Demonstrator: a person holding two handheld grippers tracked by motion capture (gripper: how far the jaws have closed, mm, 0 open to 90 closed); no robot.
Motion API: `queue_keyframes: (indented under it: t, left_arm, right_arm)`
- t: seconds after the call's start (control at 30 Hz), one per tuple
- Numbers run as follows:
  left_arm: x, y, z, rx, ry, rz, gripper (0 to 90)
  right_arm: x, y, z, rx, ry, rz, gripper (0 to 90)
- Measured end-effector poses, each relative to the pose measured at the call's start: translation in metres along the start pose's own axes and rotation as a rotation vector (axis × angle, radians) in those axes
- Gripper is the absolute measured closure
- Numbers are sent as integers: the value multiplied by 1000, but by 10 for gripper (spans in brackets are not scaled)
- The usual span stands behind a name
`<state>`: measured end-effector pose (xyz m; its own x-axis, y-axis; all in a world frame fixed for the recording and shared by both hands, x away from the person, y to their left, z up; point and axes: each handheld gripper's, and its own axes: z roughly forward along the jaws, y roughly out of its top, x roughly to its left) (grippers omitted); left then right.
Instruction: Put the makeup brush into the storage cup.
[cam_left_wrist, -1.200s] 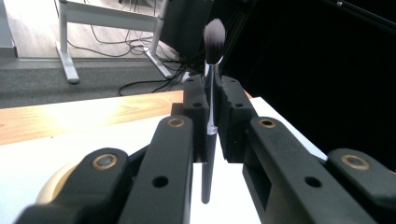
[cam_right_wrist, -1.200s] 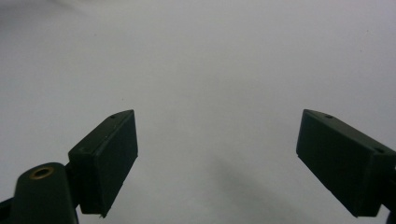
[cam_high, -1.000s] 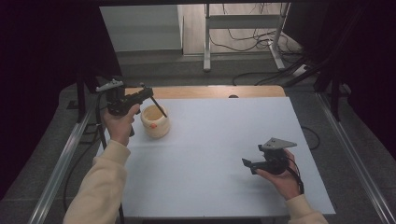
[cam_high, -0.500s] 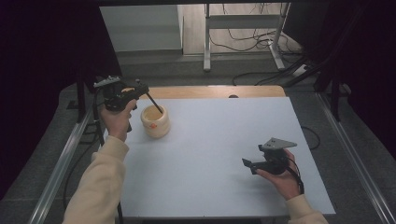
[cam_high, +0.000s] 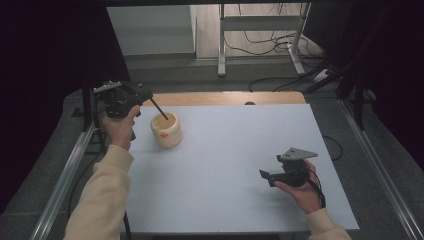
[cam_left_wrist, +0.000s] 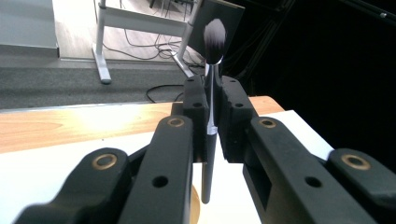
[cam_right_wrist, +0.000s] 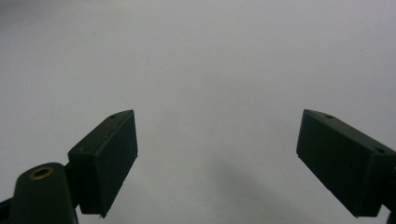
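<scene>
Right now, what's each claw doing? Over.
Left gripper shut on makeup brush, handle end over cream pot. Right gripper open over bare table. Nothing in the way.

I am seeing the makeup brush (cam_left_wrist: 211, 112) pinched at its silver ferrule, standing upright in the left gripper view with its dark, fluffy bristles on top and its black handle pointing down. From above, the brush (cam_high: 159, 109) is slanting, its lower tip dipping into the mouth of the cream, ribbed cup (cam_high: 167, 131), which is standing upright near the table's far left corner.
</scene>
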<state>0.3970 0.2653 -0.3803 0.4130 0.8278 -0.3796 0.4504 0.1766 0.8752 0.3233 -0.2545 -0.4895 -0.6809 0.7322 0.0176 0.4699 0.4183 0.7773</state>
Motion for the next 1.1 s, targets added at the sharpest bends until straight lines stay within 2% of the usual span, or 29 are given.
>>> queue_keyframes:
  t: [0.5, 1.1]
  left_arm:
    - [9, -10, 4, 23, 34, 5, 830]
    - [9, -29, 20, 50, 38, 22, 830]
  right_arm:
    - [1, 0, 0, 1, -1, -3, 129]
    - [1, 0, 1, 5, -3, -2, 130]
